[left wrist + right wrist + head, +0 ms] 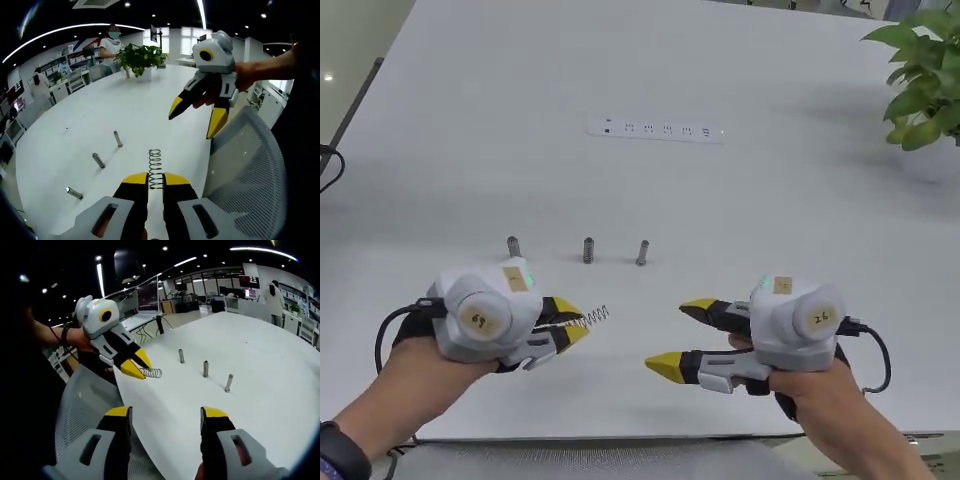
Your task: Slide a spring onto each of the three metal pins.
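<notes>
Three metal pins stand in a row on the white table (450,150): left pin (513,246), middle pin (588,250), right pin (642,252). The middle pin (98,160) (205,368) looks ribbed, as if a spring sits on it. The outer pins (118,138) (74,192) look bare. My left gripper (575,321) (155,177) is shut on one end of a loose spring (595,317) (155,167) (151,372), which sticks out past its tips, in front of the pins. My right gripper (670,335) (165,415) is open with nothing in it, near the front edge.
A white power strip (655,129) lies at mid-table behind the pins. A potted plant (925,70) stands at the far right. A grey mesh chair (245,165) sits at the table's near edge. People stand far off in the office (111,47).
</notes>
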Tool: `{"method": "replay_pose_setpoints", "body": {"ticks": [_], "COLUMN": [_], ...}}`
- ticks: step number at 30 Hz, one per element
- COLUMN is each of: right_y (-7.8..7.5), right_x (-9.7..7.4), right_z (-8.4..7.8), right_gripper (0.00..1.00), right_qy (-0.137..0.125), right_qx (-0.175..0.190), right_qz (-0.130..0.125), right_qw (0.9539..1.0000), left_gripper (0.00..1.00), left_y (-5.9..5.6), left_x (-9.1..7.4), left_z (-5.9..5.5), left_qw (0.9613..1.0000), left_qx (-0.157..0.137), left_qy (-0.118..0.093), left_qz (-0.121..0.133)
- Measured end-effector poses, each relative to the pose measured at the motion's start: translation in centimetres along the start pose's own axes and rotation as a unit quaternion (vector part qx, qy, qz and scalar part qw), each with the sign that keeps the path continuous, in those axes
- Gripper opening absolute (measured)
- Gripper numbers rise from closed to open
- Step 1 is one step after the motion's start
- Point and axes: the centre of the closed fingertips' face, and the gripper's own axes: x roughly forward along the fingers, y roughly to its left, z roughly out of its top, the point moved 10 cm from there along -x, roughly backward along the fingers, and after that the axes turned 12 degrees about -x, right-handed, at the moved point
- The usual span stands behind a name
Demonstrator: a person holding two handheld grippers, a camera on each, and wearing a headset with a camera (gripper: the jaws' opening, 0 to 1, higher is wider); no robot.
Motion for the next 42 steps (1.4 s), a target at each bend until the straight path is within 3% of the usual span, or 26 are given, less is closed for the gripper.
{"method": "replay_pose_setpoints", "body": {"ticks": [8, 21, 27, 30, 34, 38, 42], "right_y": [0.2, 0.7, 1.1, 1.7, 1.7, 1.4, 1.5], "right_x": [0.5, 1.1, 1.1, 1.1, 1.0, 0.9, 0.9], "right_z": [0.6, 1.2, 1.2, 1.4, 1.1, 1.0, 1.3], "right_gripper": [0.47, 0.34, 0.28, 0.24, 0.20, 0.11, 0.10], "right_qy": [-0.015, -0.027, -0.036, -0.059, -0.048, -0.057, -0.060], "right_qx": [-0.012, -0.030, -0.031, -0.026, -0.036, -0.034, -0.035], "right_qz": [0.028, 0.072, 0.103, 0.131, 0.132, 0.132, 0.140], "right_qw": [0.9994, 0.9966, 0.9936, 0.9893, 0.9895, 0.9890, 0.9878], "left_gripper": [0.02, 0.03, 0.03, 0.03, 0.03, 0.03, 0.03], "left_y": [-0.8, -3.4, -4.0, -4.1, -4.5, -4.6, -4.6], "left_x": [0.1, 0.6, 0.8, 0.9, 0.8, 0.8, 1.0], "left_z": [0.9, 2.0, 2.2, 2.3, 2.3, 2.2, 2.1], "left_qw": [0.9994, 0.9955, 0.9920, 0.9904, 0.9872, 0.9857, 0.9848], "left_qx": [0.030, 0.078, 0.101, 0.110, 0.128, 0.135, 0.141], "left_qy": [0.005, 0.006, 0.011, 0.014, 0.022, 0.027, 0.031], "left_qz": [-0.016, -0.055, -0.075, -0.083, -0.093, -0.097, -0.097]}}
